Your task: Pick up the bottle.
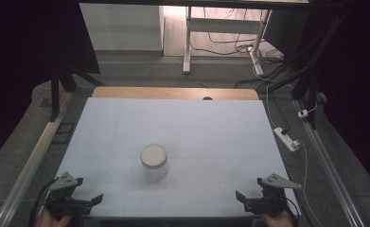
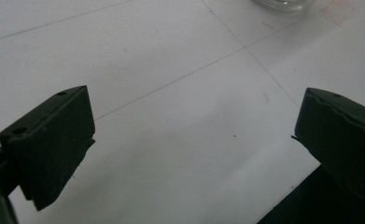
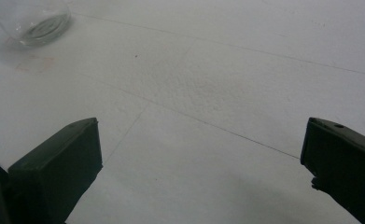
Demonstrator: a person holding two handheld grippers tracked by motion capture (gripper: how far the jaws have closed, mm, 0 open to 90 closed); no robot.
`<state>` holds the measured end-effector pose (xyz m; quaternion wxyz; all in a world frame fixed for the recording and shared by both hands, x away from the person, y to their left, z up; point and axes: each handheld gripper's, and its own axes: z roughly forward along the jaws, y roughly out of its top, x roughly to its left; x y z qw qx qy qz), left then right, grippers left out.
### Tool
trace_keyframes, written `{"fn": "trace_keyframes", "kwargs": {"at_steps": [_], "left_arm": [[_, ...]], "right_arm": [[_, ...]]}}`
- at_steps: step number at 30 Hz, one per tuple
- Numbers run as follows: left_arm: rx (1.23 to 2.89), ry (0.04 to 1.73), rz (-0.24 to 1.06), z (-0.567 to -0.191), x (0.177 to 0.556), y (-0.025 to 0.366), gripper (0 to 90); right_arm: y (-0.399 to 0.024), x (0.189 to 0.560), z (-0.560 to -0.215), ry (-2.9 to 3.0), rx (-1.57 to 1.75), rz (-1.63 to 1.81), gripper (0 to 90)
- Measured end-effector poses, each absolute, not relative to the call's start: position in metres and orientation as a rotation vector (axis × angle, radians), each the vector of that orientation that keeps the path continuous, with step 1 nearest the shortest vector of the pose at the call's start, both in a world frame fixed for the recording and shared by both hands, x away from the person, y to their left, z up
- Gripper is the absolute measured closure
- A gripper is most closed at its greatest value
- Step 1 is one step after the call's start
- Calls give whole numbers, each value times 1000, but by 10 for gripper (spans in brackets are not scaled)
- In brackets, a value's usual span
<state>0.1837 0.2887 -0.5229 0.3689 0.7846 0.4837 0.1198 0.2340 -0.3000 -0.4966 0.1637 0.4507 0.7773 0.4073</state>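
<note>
One lidded jar (image 1: 154,162), upright, long axis vertical, lid up

A lab or recording workspace, dim around the edges. A white work surface (image 1: 173,127) lies on a wooden tabletop, framed by dark metal stands (image 1: 59,85) and black curtains. Behind it, a white height-adjustable desk frame (image 1: 188,42) stands over tangled cables (image 1: 230,45), and a white power strip (image 1: 286,138) lies on the grey carpet.
</note>
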Motion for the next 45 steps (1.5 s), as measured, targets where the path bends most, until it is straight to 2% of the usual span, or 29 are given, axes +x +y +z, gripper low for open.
{"fn": "trace_keyframes", "kwargs": {"at_steps": [9, 13, 24, 35, 45], "left_arm": [[2044, 1233, 308, -523, 185, 285, 0], [2047, 1195, 338, -520, 185, 284, 0], [2032, 1100, 313, -518, 192, 284, 0], [2024, 1011, 331, -513, 199, 267, 0], [1989, 998, 302, -510, 210, 255, 0]], "right_arm": [[-301, 234, -497, 2216, 1293, 1175, 0], [-301, 235, -497, 2220, 1295, 1176, 0], [-301, 235, -497, 2227, 1295, 1176, 0], [-300, 235, -497, 2239, 1287, 1166, 0], [-299, 236, -497, 2245, 1281, 1161, 0]]}}
